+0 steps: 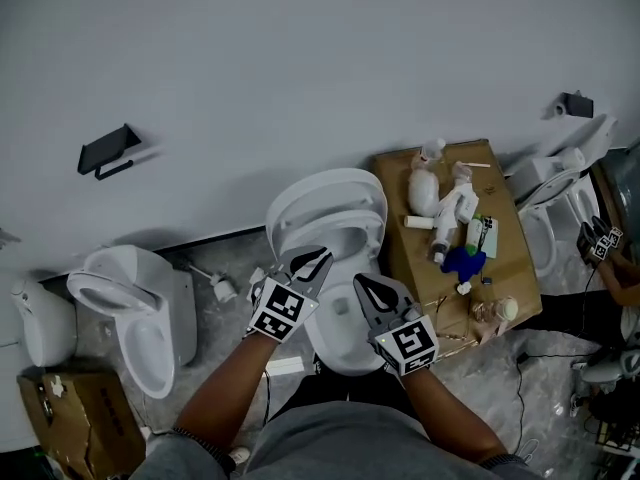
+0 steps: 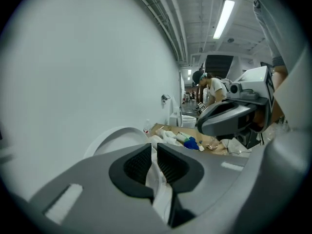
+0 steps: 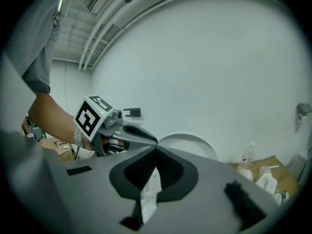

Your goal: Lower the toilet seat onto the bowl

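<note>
**Over the open bowl: seat up, left gripper at its free edge**

At the back of the middle toilet, the toilet seat point(image 1: 345, 230) stands raised with its lid point(image 1: 318, 193). Both lean toward the wall, so the bowl point(image 1: 345, 346) below is uncovered and the lowering is not yet done.

The person stands square in front of the bowl and holds both grippers over it, jaws pointing at the wall. That stance, I judge, is chosen for reach. The seat turns on a hinge at the rear, so its free front edge is the part to draw forward and down, and it is the part nearest the tools.

The left gripper point(image 1: 312, 261) is the closer one. In the head view its tips lie at the seat's front rim. Its own view shows the jaws a narrow slot apart, released rather than clenched, with white showing in the slot. I read that white as the toilet beyond and not as something pinched. Whether a pad touches the rim cannot be told.

The right gripper point(image 1: 368, 288) hangs just beside it, a little further back over the bowl. Its jaws are closed tip to tip on nothing, and the pale sliver under the tips is the toilet seen through the gap. It looks like the spare tool, placed to steady the seat if needed.

A cardboard box point(image 1: 405, 263) loaded with bottles sits just beside the toilet on the right, clear of the seat's swing. A second toilet point(image 1: 135, 313) stands well apart on the left.
</note>
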